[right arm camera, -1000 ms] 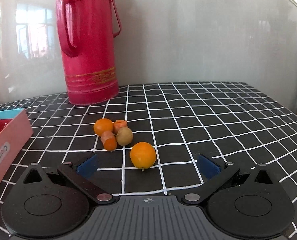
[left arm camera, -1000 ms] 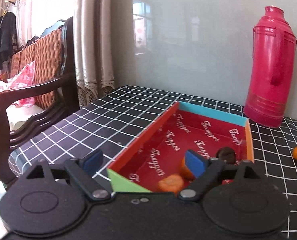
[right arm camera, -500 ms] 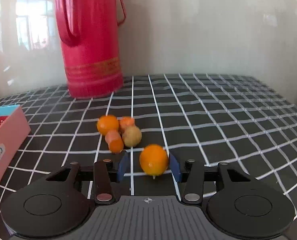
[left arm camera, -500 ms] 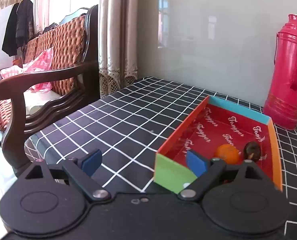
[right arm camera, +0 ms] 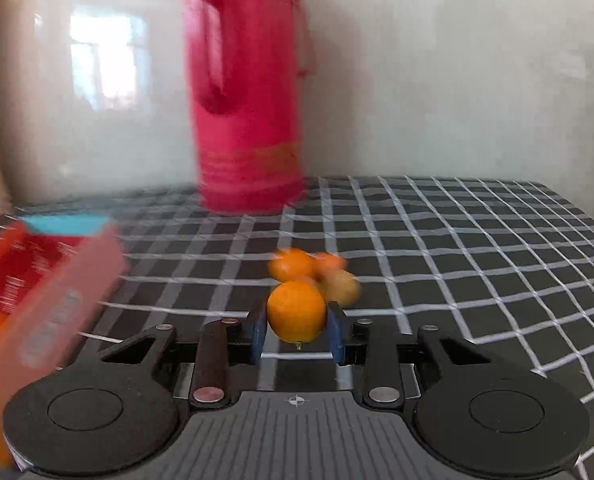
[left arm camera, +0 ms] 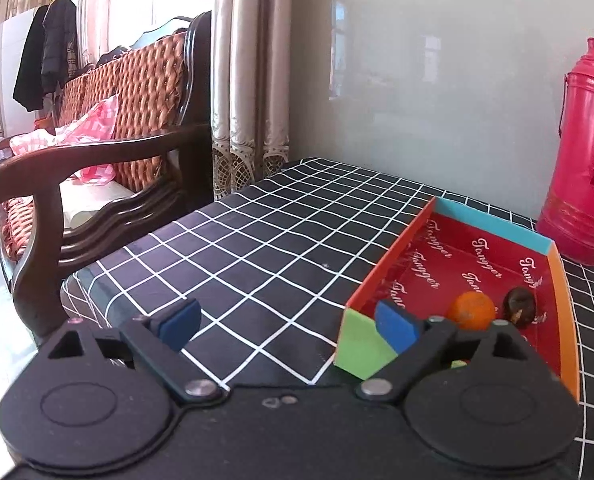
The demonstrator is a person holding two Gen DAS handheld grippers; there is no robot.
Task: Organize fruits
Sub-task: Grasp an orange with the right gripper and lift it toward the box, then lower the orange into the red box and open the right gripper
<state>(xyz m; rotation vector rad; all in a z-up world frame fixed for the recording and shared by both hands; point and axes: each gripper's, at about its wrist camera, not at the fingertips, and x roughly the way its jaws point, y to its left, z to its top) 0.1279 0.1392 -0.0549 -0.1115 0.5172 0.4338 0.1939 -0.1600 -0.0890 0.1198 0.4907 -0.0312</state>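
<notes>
On the checked black tablecloth [right arm camera: 457,240], right gripper [right arm camera: 297,330] just closing, blue flat pads pinching a round smooth orange [right arm camera: 296,311], left gripper [left arm camera: 289,322] widening, empty, beside the glossy red cardboard box [left arm camera: 489,220].

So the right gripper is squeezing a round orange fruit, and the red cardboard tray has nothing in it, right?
Not quite. The right gripper does squeeze the round orange fruit, but the red cardboard tray isn't bare: the left wrist view shows an orange fruit and a dark brown fruit inside.

wall [left arm camera: 437,92]: pale, glossy | armchair [left arm camera: 97,160]: wooden | curtains [left arm camera: 249,80] | daylight, probably window
</notes>
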